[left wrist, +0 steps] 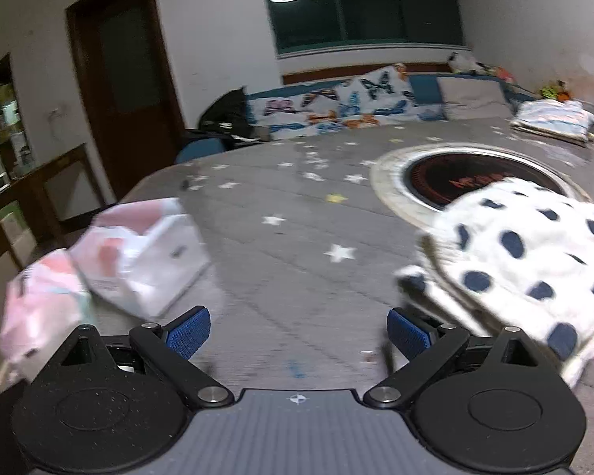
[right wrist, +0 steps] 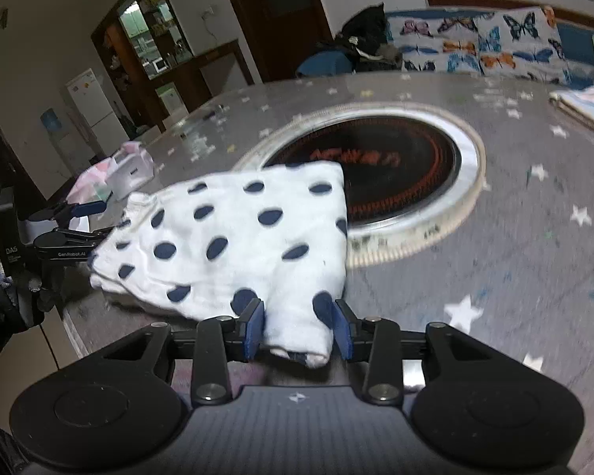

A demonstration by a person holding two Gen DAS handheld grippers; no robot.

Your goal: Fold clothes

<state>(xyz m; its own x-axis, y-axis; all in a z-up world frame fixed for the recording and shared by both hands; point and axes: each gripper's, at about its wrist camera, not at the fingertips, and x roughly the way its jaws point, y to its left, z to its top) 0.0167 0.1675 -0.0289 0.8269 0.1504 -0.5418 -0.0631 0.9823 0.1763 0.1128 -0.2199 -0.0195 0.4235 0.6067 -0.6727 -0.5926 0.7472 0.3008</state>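
Fingers of the right gripper (right wrist: 299,326) flanked the near edge of a folded polka-dot garment (right wrist: 233,245); whether they pressed it was unclear. Its length ran leftward from them, the far corner overlapping a round burner (right wrist: 415,166). Ahead, the left gripper (left wrist: 299,330) gaped, empty.

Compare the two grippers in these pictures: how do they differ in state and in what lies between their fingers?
The left gripper stands wide open with only bare table between its fingers; the right gripper is narrower, with a fold of the polka-dot garment between its fingers. The left gripper sits beside the garment's edge; the right gripper is at its near corner. Both have blue pads and black linkages.
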